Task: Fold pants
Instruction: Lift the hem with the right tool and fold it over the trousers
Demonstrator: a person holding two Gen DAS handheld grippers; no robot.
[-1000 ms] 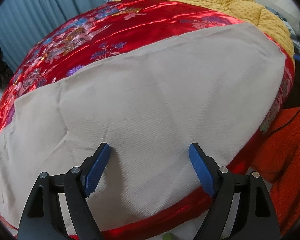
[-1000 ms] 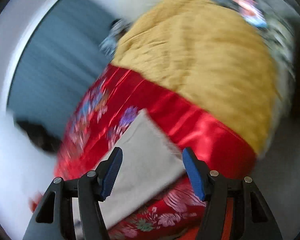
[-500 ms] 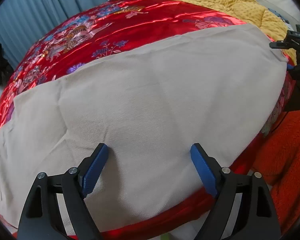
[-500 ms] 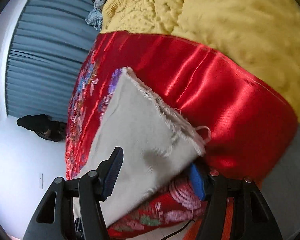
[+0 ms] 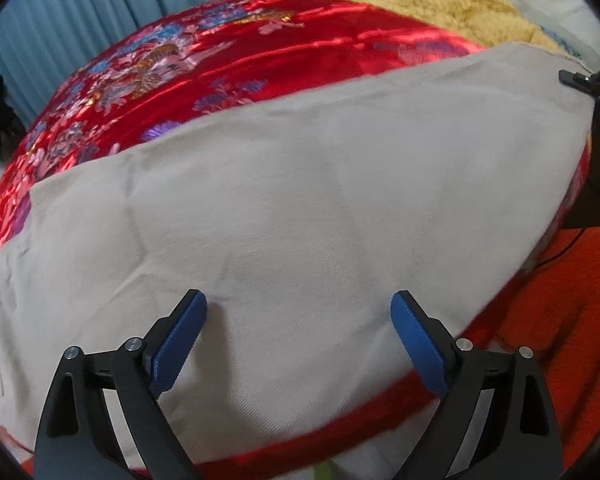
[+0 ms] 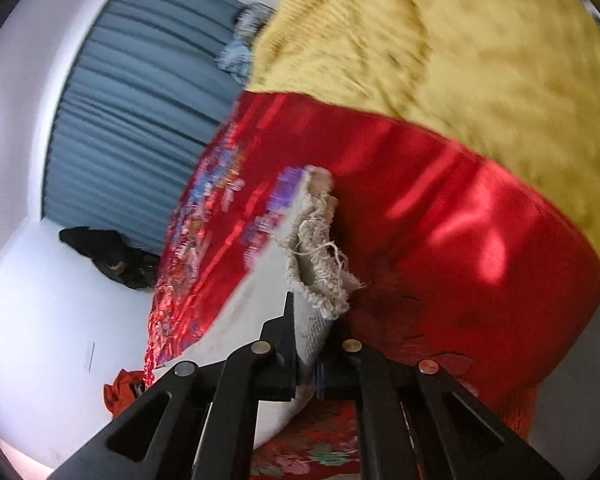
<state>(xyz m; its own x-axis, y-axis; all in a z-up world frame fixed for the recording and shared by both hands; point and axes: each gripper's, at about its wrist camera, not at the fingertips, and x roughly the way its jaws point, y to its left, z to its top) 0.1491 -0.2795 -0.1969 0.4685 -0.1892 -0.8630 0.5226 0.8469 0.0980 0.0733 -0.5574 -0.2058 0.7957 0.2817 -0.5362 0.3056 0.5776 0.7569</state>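
Left wrist view: beige pants lay spread flat across the red embroidered satin quilt, folded lengthwise by the look of it. Left gripper sat over the near edge of the pants, jaws wide apart and just opened further, cloth below them, nothing pinched. Right gripper showed only as a black tip at the far right end of the pants.

Right wrist view: right gripper had just snapped closed and was clamped on the frayed hem, which bunched up ahead of the fingers. Yellow knit blanket lay beyond the quilt.

Risk: the bite looked shallow, near the fraying edge. A hard pull could slip it off or catch only one layer, so the fold would land skewed. Slick satin could also let the pants slide.

Only the left view showed the full lay of the pants. Only the right view showed the grip.
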